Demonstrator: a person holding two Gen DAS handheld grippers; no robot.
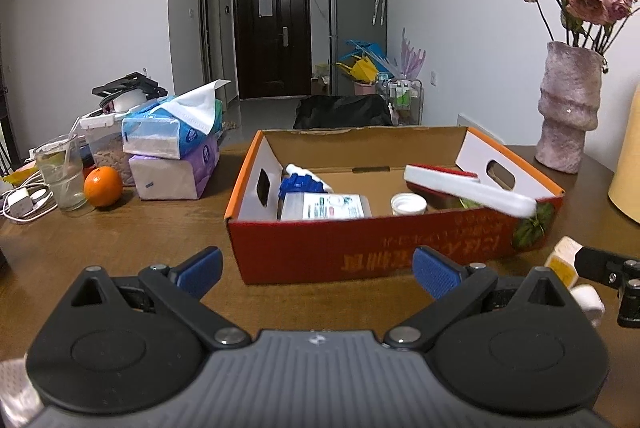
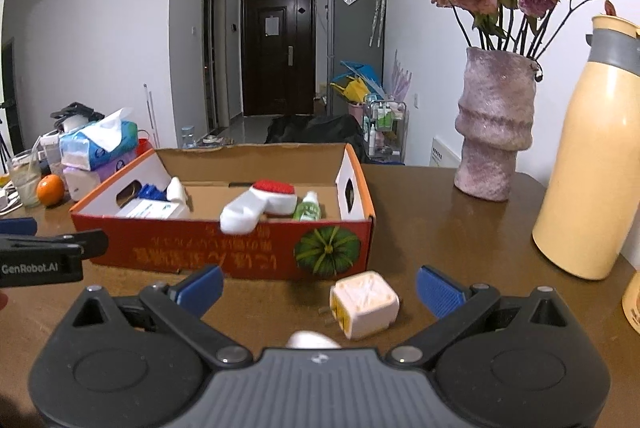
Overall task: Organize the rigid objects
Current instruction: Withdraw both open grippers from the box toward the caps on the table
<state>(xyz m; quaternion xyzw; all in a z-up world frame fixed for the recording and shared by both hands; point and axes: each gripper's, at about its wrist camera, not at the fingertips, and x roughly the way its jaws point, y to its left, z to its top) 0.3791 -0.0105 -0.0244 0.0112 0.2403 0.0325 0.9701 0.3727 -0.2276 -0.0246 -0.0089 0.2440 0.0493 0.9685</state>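
LEFT WRIST: low over the table [image 1: 120,240], facing the cardboard box [image 1: 360,248] front wall, close | RIGHT WRIST: low, same heading, offset toward the box's right corner, white plug adapter [image 2: 364,304] close ahead | SHARED: box, vase [image 2: 496,124] beyond the box, door [image 1: 272,28] far behind it.

place: home | cues: front door [image 1: 272,32]; fridge [image 1: 357,24]; vase of roses [image 2: 496,124]
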